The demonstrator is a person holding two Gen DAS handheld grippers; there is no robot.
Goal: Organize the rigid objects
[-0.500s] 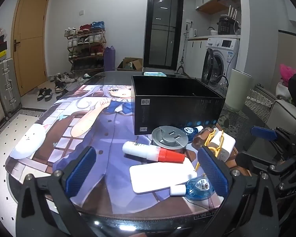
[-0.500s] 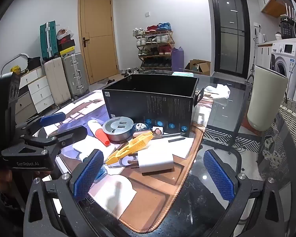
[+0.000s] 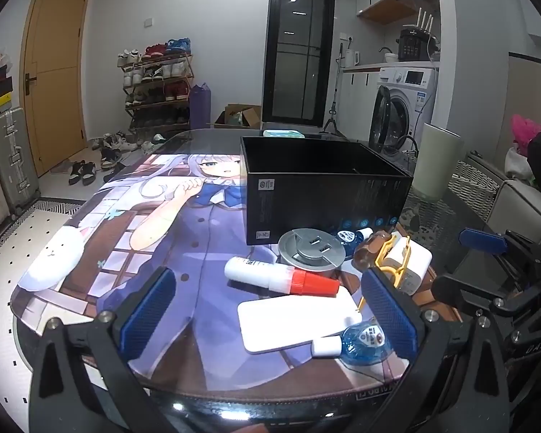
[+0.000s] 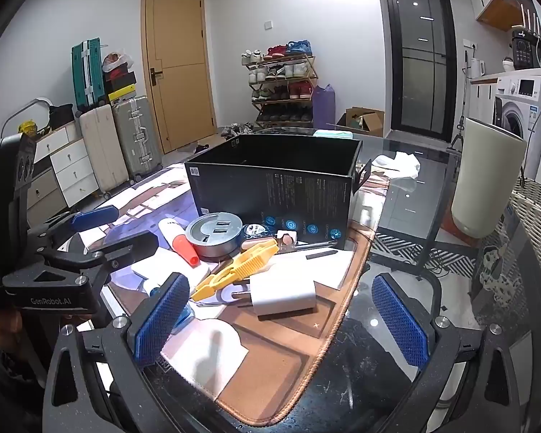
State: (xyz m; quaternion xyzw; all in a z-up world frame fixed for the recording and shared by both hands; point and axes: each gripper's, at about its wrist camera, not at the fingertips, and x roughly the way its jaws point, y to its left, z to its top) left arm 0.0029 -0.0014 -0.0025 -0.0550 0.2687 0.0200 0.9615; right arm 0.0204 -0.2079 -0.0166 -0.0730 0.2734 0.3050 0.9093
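Note:
An open black box [image 3: 324,195] [image 4: 281,184] stands on the printed desk mat. In front of it lie a white tube with a red cap [image 3: 281,277] [image 4: 178,240], a grey round USB hub [image 3: 312,249] [image 4: 214,232], a flat white slab [image 3: 295,319], a blue correction tape [image 3: 357,341], a white charger [image 3: 407,261] [image 4: 283,294] and a yellow tool [image 4: 238,265]. My left gripper [image 3: 267,310] is open and empty, just short of the slab. My right gripper [image 4: 277,323] is open and empty, just short of the charger.
The mat [image 3: 133,223] covers a glass table [image 4: 407,187]. A tall pale bin [image 4: 487,180] stands beyond the table's right edge. Crumpled white paper [image 4: 396,164] lies behind the box. Suitcases, a shoe rack and a washing machine line the room.

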